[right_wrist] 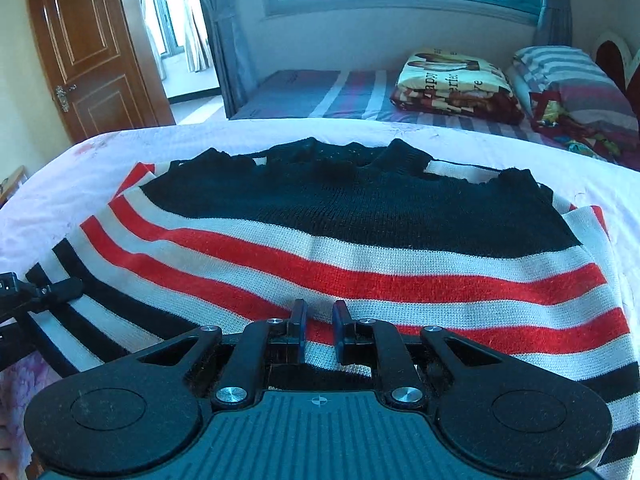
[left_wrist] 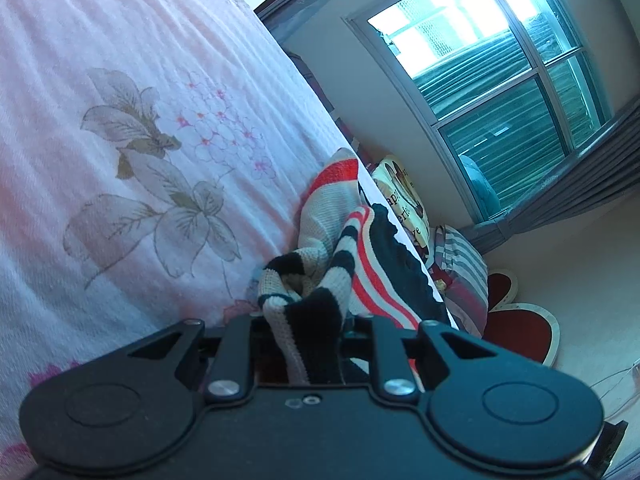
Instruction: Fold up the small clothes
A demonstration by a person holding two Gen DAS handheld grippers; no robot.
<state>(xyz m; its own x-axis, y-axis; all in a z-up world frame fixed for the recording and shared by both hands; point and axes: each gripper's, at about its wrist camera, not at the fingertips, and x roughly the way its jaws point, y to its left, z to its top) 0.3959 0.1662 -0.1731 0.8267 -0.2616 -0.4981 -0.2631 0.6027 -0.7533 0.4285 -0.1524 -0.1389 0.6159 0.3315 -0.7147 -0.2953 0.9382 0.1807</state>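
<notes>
Lying spread on the pink bedsheet [right_wrist: 100,152], the striped sweater [right_wrist: 360,240] is bunching inside the left gripper [left_wrist: 308,320], clamped tight; the right gripper [right_wrist: 320,320] is hovering slightly parted, holding nothing.

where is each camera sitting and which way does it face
Left wrist: on the left gripper, tilted, looking along the pink floral bedspread toward the window; its linkage shows, bunched striped sweater between the fingers.
Right wrist: on the right gripper, looking across the sweater toward the door; its fingers stand apart; the left gripper shows at the left edge.
Shared: sweater, printed blanket.
</notes>
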